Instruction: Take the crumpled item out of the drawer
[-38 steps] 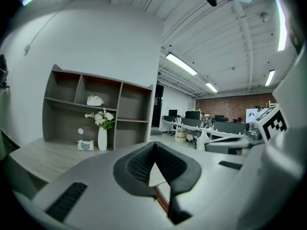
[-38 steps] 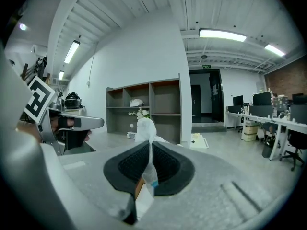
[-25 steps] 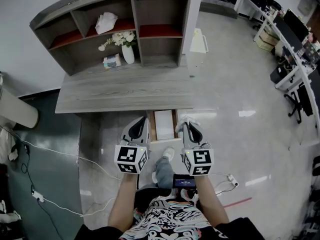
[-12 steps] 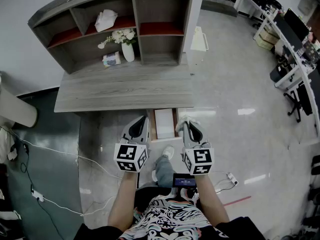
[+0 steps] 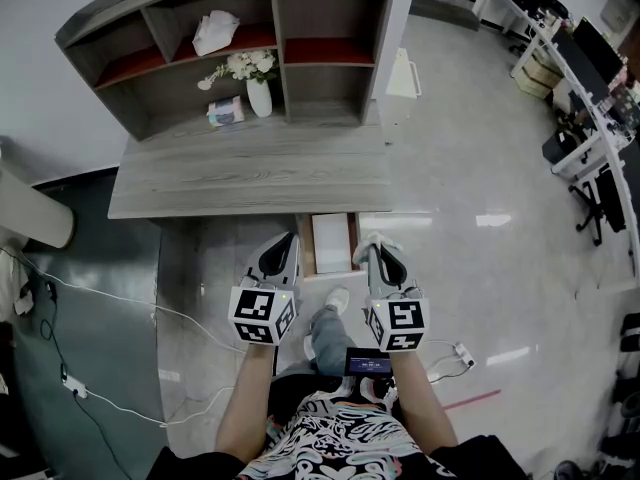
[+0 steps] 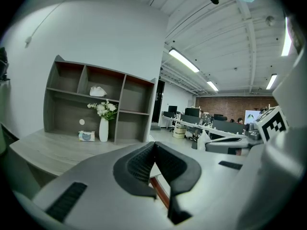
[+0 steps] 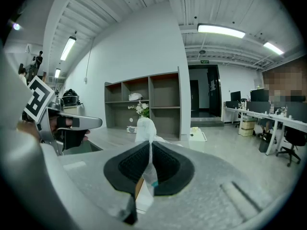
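The crumpled item point(image 7: 145, 128) is a white, thin wad sticking up from between the pads of my right gripper point(image 7: 150, 153), which is shut on it. In the head view the right gripper point(image 5: 374, 245) holds the crumpled item point(image 5: 366, 240) just right of the open drawer point(image 5: 331, 244), above the floor. The drawer sticks out from under the grey wooden desk point(image 5: 250, 173) and has a pale bottom. My left gripper point(image 5: 282, 242) hovers at the drawer's left side. In its own view the left gripper point(image 6: 154, 150) is shut with nothing between its pads.
A shelf unit point(image 5: 310, 98) stands on the desk with a vase of white flowers point(image 5: 258, 96), a tissue pack point(image 5: 227, 112) and a white wad point(image 5: 215, 31). Cables point(image 5: 100, 298) and a power strip point(image 5: 462, 356) lie on the floor. Office desks point(image 5: 590, 78) stand far right.
Both grippers keep their places and their grip. Only the head view has drifted slightly.
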Demonstrator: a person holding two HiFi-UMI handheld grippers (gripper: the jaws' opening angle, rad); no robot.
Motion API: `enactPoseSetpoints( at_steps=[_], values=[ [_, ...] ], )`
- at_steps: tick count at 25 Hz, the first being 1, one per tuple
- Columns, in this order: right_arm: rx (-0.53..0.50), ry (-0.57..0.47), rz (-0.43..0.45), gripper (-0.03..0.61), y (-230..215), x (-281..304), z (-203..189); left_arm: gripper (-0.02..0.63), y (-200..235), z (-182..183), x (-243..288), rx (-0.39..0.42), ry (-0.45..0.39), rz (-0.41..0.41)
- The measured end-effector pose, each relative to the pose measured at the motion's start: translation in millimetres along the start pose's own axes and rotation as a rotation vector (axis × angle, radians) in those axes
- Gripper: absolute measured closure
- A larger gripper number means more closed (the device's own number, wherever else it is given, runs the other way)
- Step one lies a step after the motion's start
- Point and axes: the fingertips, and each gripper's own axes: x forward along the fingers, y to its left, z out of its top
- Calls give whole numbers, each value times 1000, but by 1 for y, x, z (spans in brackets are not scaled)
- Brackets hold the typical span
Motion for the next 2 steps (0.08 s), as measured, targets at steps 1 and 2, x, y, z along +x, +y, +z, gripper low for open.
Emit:
enactPoseSetpoints(
  at_steps=[1, 2],
  values=[
    [-3, -2, -2, 557, 0, 0, 0, 606, 1, -1, 0, -1, 0, 1],
    [-5, -3, -5, 557, 0, 1, 0, 607, 2, -1, 1, -2, 0, 3]
  ],
)
